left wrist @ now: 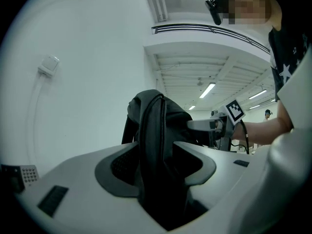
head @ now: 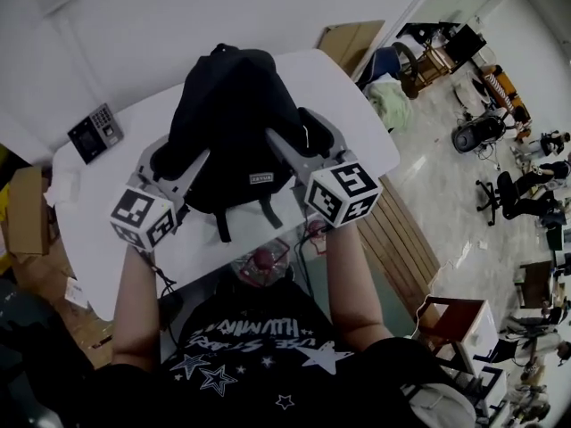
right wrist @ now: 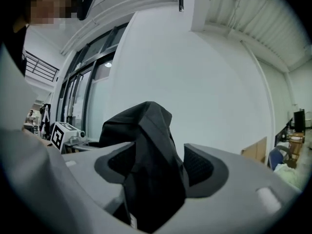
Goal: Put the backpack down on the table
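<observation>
backpack (head: pixel 234 123) upright on counter (head: pixel 357 123), flanked by both claws. left claw (head: pixel 169 163) released, strap loose between its jaws. right claw (head: pixel 294 130) released, fabric between. letting-go step. next, likely: back both out without snagging.

The white table (head: pixel 89 239) spans the frame's middle; the black backpack (head: pixel 232 123) rests upper centre, a keypad (head: pixel 95 132) perhaps on its left corner.

White wall (head: pixel 178 16), pale floor (head: pixel 437 181), office chairs (head: pixel 510 194), ceiling strip lights (left wrist: pixel 207 90)
</observation>
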Demonstrator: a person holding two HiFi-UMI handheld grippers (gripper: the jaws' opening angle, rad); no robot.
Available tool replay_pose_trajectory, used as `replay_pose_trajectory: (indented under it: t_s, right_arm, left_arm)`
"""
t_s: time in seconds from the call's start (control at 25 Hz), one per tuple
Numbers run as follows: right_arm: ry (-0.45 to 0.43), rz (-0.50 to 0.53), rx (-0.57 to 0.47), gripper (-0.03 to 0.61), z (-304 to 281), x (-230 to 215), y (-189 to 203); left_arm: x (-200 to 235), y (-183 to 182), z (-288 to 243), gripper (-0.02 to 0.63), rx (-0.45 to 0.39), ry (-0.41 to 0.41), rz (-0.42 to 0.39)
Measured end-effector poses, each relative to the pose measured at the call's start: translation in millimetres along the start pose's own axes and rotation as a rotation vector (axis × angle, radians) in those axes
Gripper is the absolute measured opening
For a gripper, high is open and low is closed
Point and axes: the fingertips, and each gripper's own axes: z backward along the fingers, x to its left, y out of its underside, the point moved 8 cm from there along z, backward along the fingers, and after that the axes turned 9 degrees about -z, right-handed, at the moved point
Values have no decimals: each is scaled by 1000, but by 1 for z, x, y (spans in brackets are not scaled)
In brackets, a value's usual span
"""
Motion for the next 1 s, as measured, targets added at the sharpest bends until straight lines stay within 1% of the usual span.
replay_pose_trajectory:
  t_s: [0.04, 0.12, 0.28, 0.36, 0.48, 0.6, 0.72, 0.8, 0.88, 0.96, 1.0]
  right_arm:
    - [24, 1, 0, 309, 6, 2, 1]
    - [61, 3, 5, 310, 17, 6, 6]
    - [121, 3, -44, 310, 46, 15, 13]
    - [148, 10, -42, 308, 60, 20, 17]
    - [179, 43, 10, 305, 77, 30, 31]
    - [183, 40, 62, 304, 88, 38, 49]
    - [170, 13, 109, 297, 96, 44, 68]
    - [160, 1, 138, 219, 99, 46, 79]
    - [141, 3, 159, 201, 102, 48, 86]
    - [123, 19, 171, 156, 105, 52, 91]
    - [114, 28, 176, 146, 107, 55, 92]
  left_arm:
    - [1, 3, 5, 206, 6, -2, 9]
    - [1, 9, 14, 221, 11, 0, 15]
    - [-3, 17, 29, 225, 4, -5, -9]
    - [-6, 23, 35, 225, 8, 8, 4]
    - [-12, 33, 42, 225, 30, 28, 5]
    - [-18, 43, 49, 225, 60, 35, -12]
    - [-26, 46, 61, 224, 74, -7, -41]
    - [-30, 46, 69, 224, 67, -38, -31]
    - [-37, 47, 74, 224, 77, -41, -13]
    - [-49, 50, 77, 224, 102, -31, -12]
    - [-56, 50, 79, 223, 115, -26, -8]
